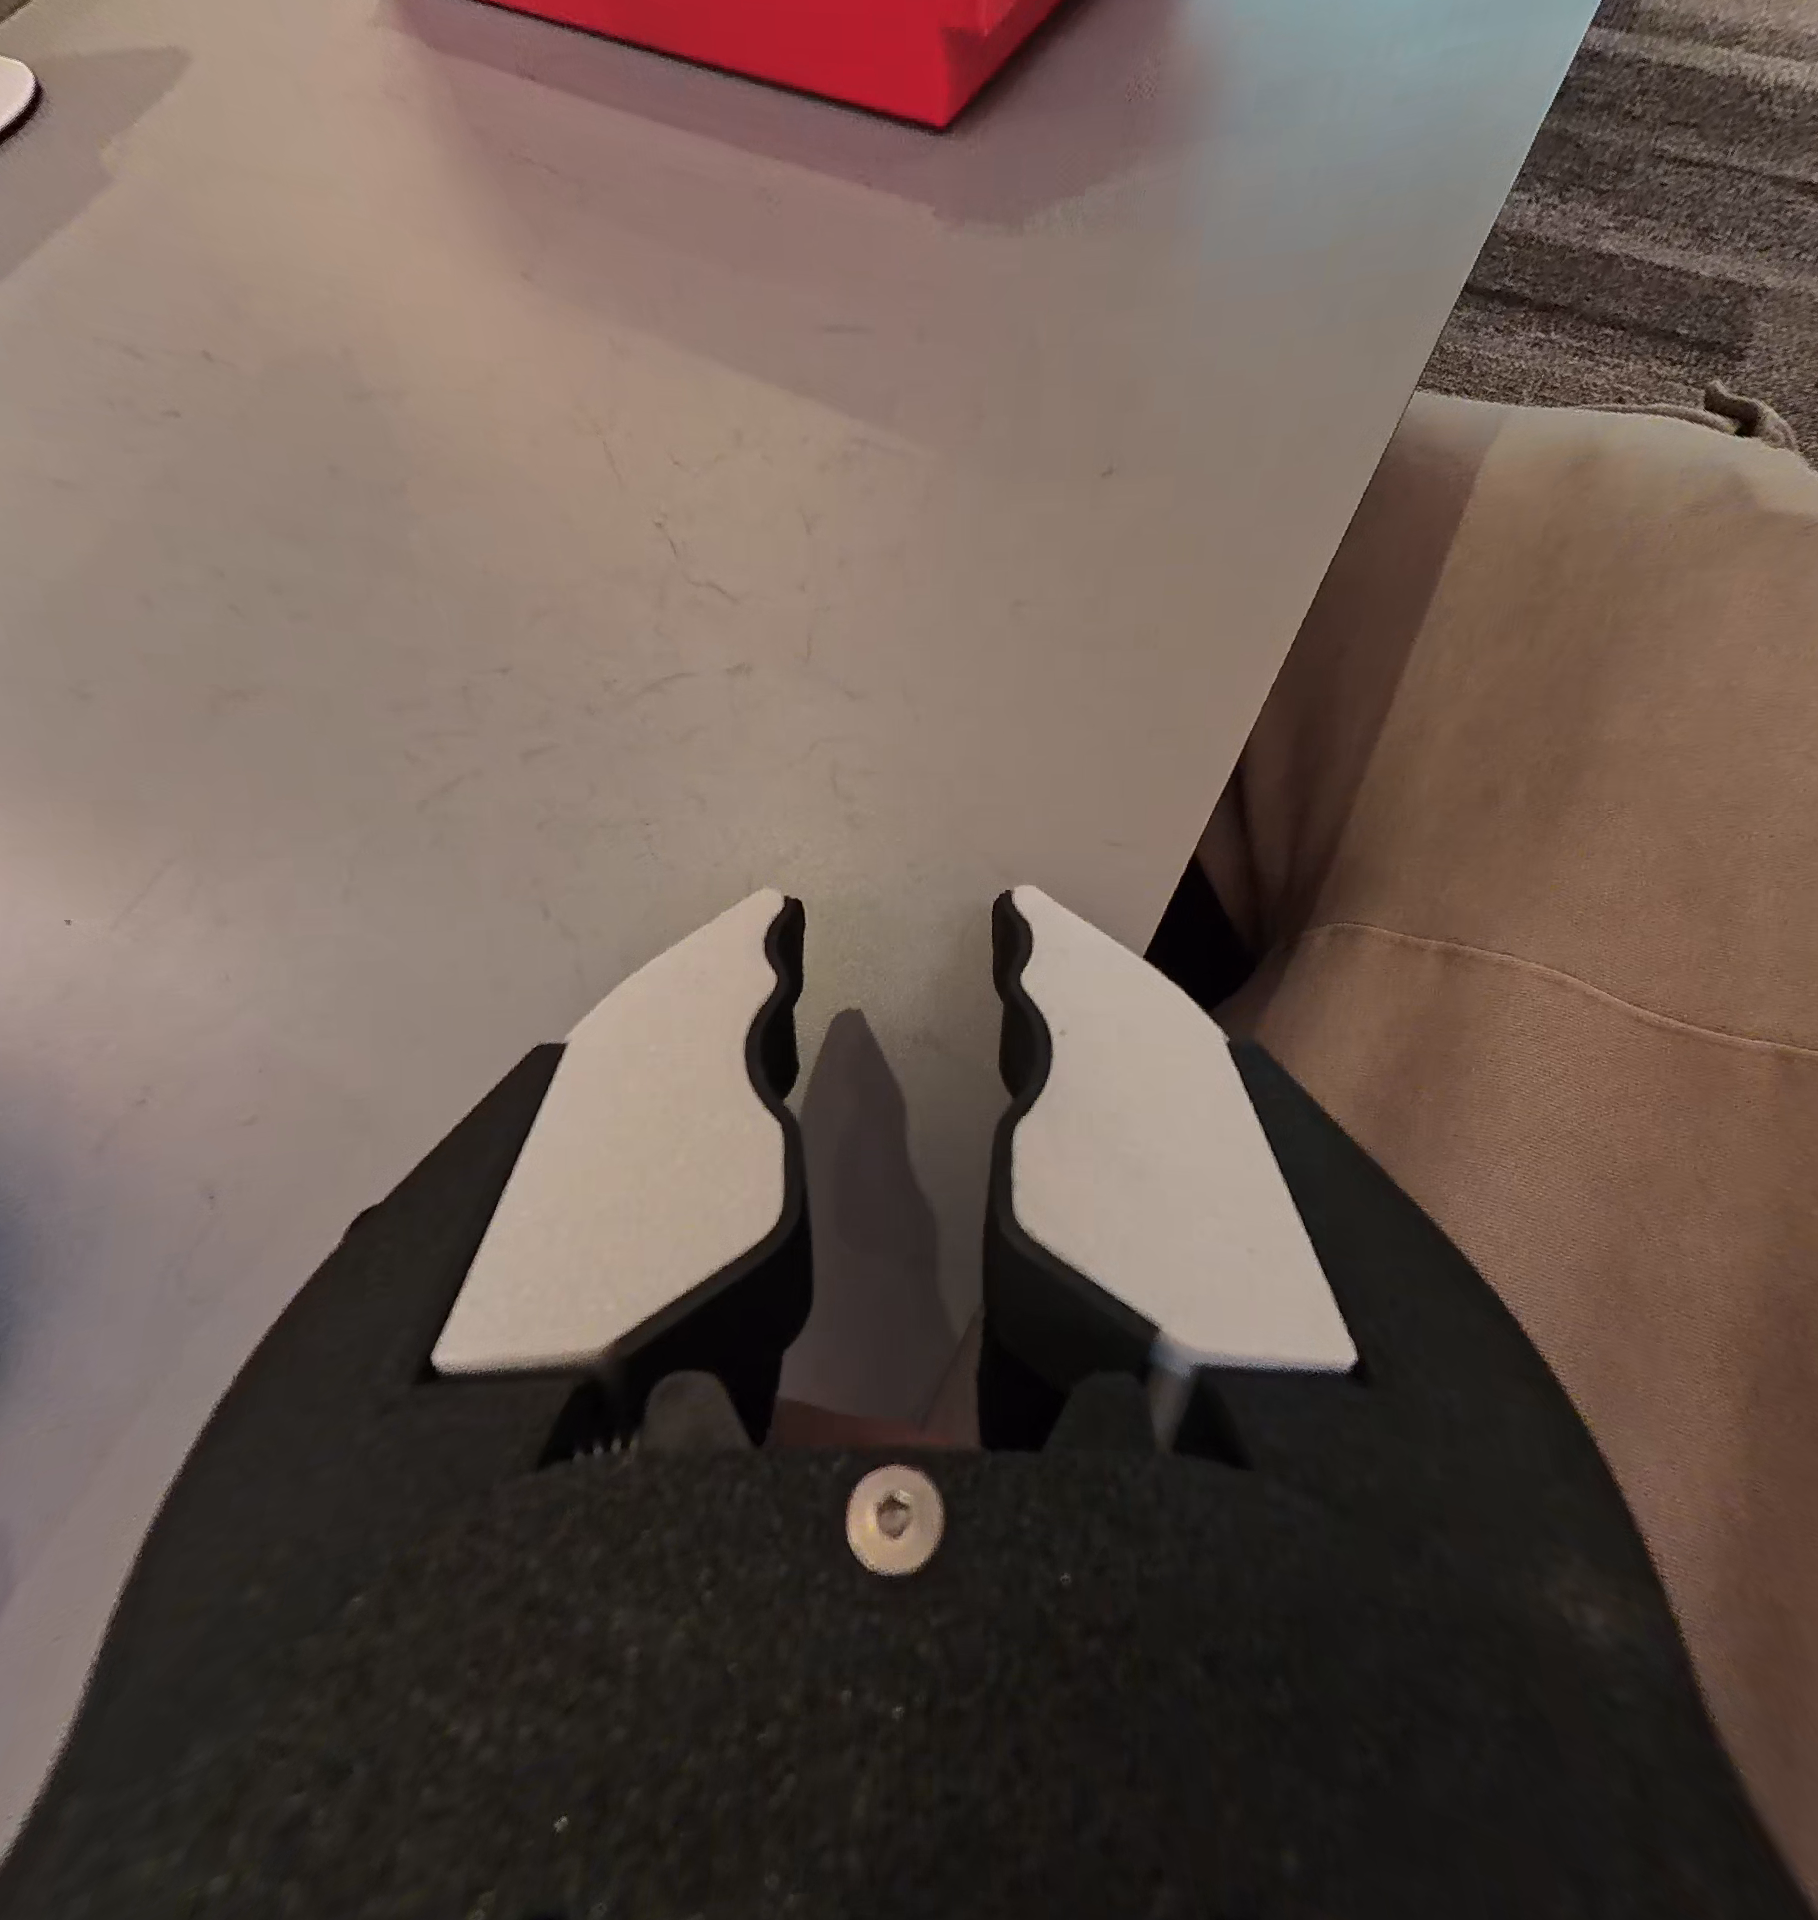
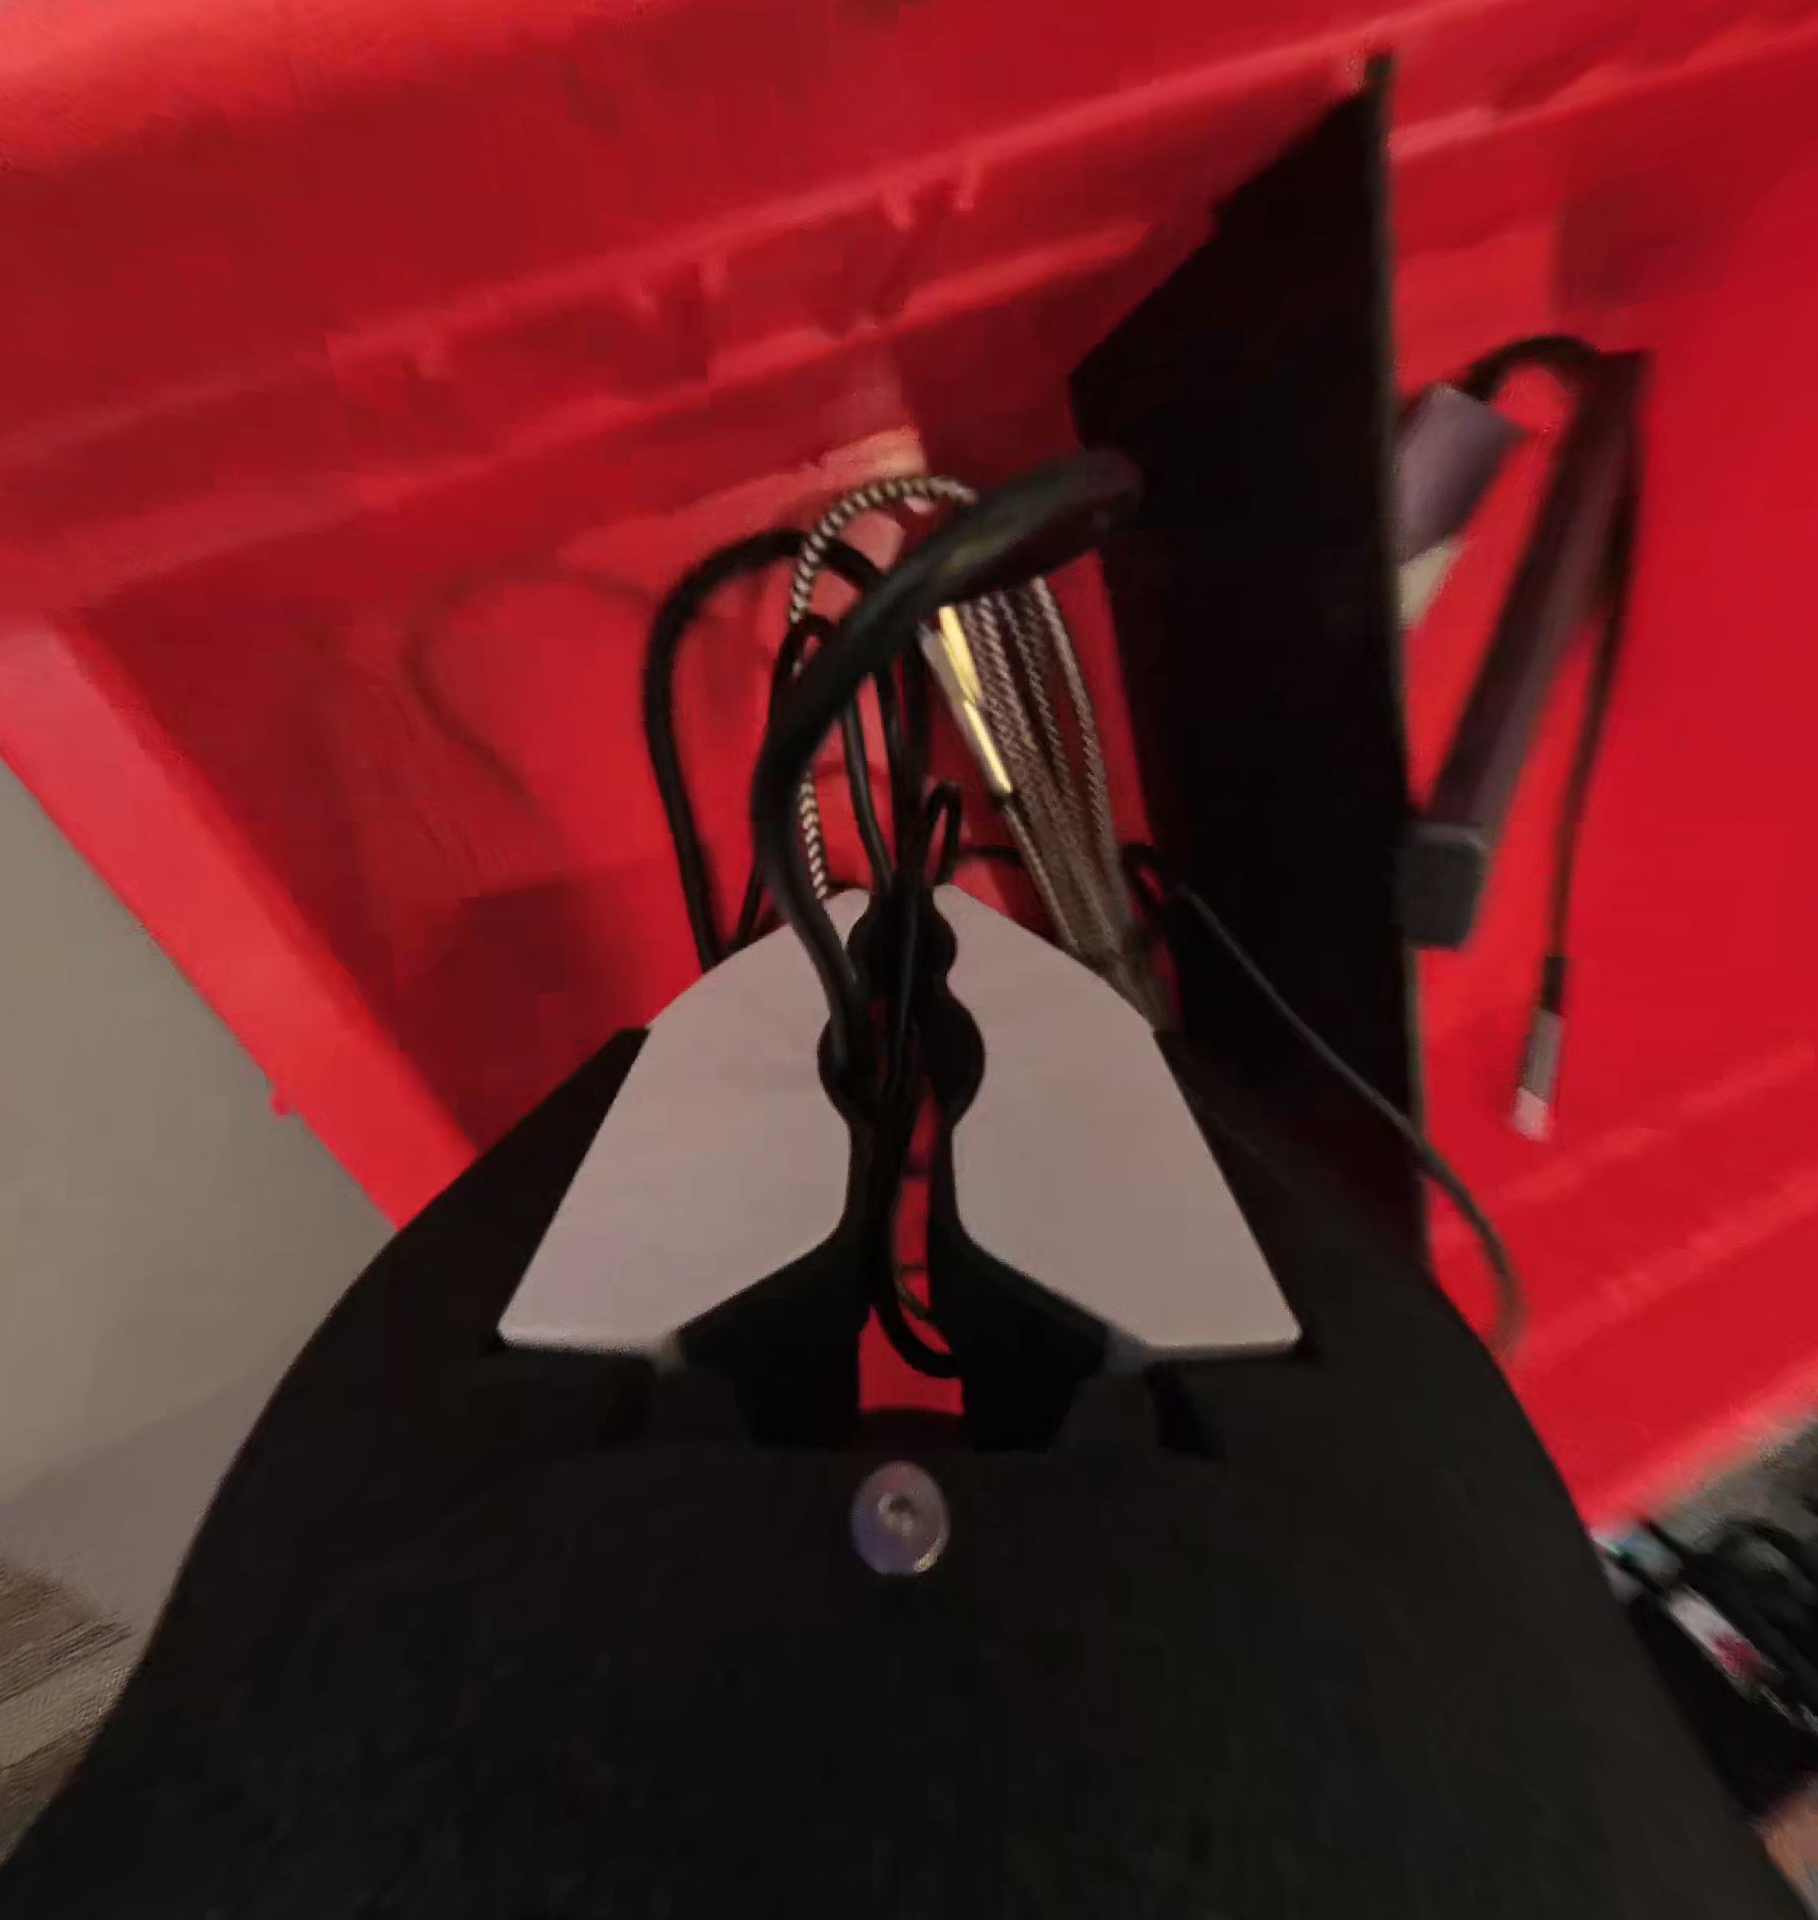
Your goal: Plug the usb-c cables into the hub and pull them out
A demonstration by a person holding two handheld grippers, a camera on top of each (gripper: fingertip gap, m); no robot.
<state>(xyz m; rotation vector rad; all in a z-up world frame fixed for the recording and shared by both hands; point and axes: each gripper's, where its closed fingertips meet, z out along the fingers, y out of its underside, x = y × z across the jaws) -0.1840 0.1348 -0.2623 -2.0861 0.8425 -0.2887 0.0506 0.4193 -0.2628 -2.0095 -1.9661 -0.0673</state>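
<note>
Holding my left gripper (image 1: pixel 897 925) narrowly parted over the bare desk (image 1: pixel 469 571) — my right gripper (image 2: pixel 900 909) clamps black cables (image 2: pixel 832 748) in the red box (image 2: pixel 365 312).

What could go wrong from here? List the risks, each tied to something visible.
1. The right gripper is shut on a black cable tangled with a braided cable; pulling may drag the whole bundle along.
2. The right wrist view is blurred, so the plug at the black panel could be strained sideways.
3. The left gripper hangs open over the table, bracing nothing.
</note>
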